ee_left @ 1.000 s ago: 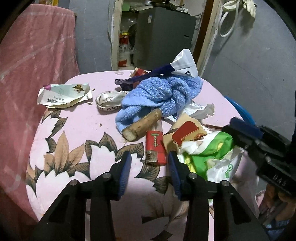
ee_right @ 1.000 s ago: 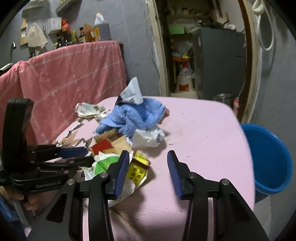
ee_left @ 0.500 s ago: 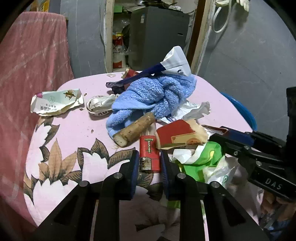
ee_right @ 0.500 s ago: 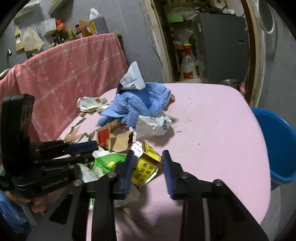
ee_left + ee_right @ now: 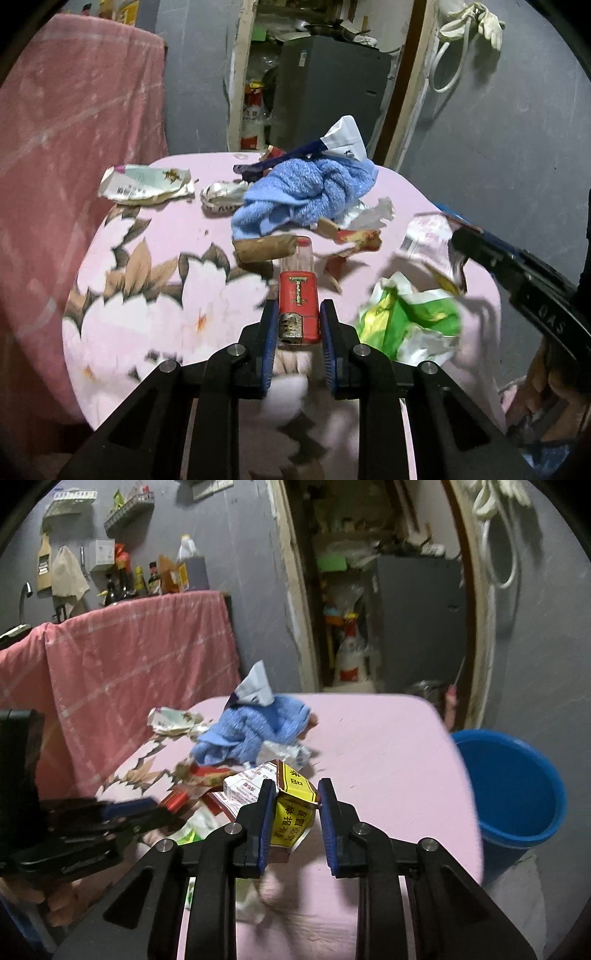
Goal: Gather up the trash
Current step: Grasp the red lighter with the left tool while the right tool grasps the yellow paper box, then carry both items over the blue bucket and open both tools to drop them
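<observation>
The right gripper [image 5: 293,814] is closing on a yellow carton [image 5: 291,810]. A blue bucket [image 5: 517,797] stands beside the pink table [image 5: 388,746], right of the carton.

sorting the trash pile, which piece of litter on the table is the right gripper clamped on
The yellow and brown carton, pinched between the right hand-held gripper pads. The green wrapper and the other papers lie loose.

A towel [image 5: 306,192] lies mid-table [image 5: 155,236], a wrapper [image 5: 146,184] to its left, a bucket [image 5: 513,790] beside the table's right edge.

Chinese characters on the yellow carton [image 5: 293,818]; none clearly legible.
</observation>
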The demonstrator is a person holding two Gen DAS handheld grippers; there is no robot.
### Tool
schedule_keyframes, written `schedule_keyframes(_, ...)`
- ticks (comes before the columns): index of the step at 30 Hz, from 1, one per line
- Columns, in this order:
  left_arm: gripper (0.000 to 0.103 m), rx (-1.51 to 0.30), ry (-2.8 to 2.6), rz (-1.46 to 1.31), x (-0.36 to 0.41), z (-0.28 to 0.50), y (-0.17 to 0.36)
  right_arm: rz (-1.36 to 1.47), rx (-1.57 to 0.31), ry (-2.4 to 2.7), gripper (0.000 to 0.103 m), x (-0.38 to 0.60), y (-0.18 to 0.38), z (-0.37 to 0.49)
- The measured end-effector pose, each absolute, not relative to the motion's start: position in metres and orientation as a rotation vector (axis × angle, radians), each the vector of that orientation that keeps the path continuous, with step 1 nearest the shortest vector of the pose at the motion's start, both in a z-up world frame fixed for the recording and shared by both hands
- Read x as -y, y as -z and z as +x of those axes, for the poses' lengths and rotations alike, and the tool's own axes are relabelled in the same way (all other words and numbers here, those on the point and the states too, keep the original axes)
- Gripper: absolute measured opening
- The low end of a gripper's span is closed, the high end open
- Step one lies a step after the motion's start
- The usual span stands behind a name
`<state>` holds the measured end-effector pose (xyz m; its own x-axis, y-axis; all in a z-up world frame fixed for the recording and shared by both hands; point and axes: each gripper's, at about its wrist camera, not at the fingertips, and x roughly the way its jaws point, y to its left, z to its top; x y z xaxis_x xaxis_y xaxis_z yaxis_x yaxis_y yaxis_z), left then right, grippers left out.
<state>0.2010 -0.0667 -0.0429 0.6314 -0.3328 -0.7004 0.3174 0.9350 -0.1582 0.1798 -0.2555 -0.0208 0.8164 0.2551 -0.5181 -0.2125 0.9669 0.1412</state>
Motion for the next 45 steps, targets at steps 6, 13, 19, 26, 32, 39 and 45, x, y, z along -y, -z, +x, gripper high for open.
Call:
schedule_keyframes(6, 0.019, -0.758, 0.387, -0.061, 0.07, 0.176, 0.03, 0.062, -0.482, -0.217, 0.021, 0.261, 0.01, 0.162)
schedule_keyframes(13, 0.019, -0.62, 0.377, -0.07, 0.084, 0.154, 0.008, 0.05, -0.36, -0.169, 0.021, 0.27, -0.007, 0.138)
schedule_keyframes(19, 0.019, -0.435, 0.394, -0.115, 0.108, 0.157, -0.018, 0.038, -0.213, -0.085, 0.021, 0.291, -0.026, 0.122)
schedule_keyframes(26, 0.019, -0.266, 0.453, -0.089, 0.158, 0.176, -0.043, 0.011, -0.09, 0.03, 0.021, 0.329, -0.041, 0.129)
schedule_keyframes(32, 0.019, -0.29, 0.523, -0.092, 0.21, 0.21, -0.042, 0.011, -0.065, 0.141, 0.022, 0.376, -0.034, 0.147)
schedule_keyframes(39, 0.019, -0.497, 0.612, -0.103, 0.267, 0.266, -0.018, 0.084, -0.162, 0.23, 0.022, 0.435, 0.001, 0.176)
schedule_keyframes(45, 0.019, -0.669, 0.663, -0.058, 0.318, 0.298, 0.008, 0.17, -0.316, 0.279, 0.022, 0.471, 0.038, 0.197)
